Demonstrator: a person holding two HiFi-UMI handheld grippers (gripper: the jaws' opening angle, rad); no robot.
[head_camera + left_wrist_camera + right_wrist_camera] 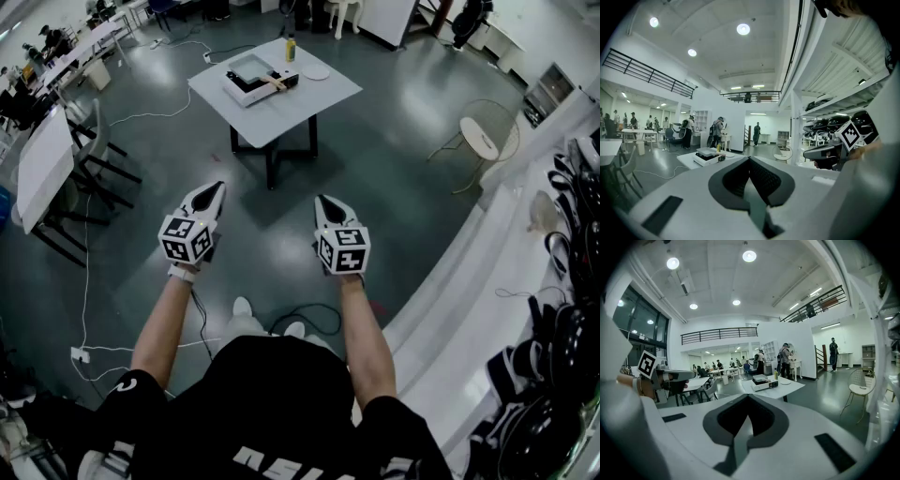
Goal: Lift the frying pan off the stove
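I carry the white left gripper (212,192) and the white right gripper (324,202) level in front of me. Both have their jaws pressed together on nothing, since there is nothing within reach. The square white table (319,101) stands well ahead. On it the white tabletop stove (239,90) bears what I take to be the grey squarish frying pan (251,67). I judge that walking up comes first.

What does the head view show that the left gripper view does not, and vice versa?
Only the head view: the person's forearms and black shirt. Only the left gripper view: ceiling lights, a balcony railing, and the left gripper's shut, empty jaws. Both: the white table with the stove, the right gripper and the round wire chair.
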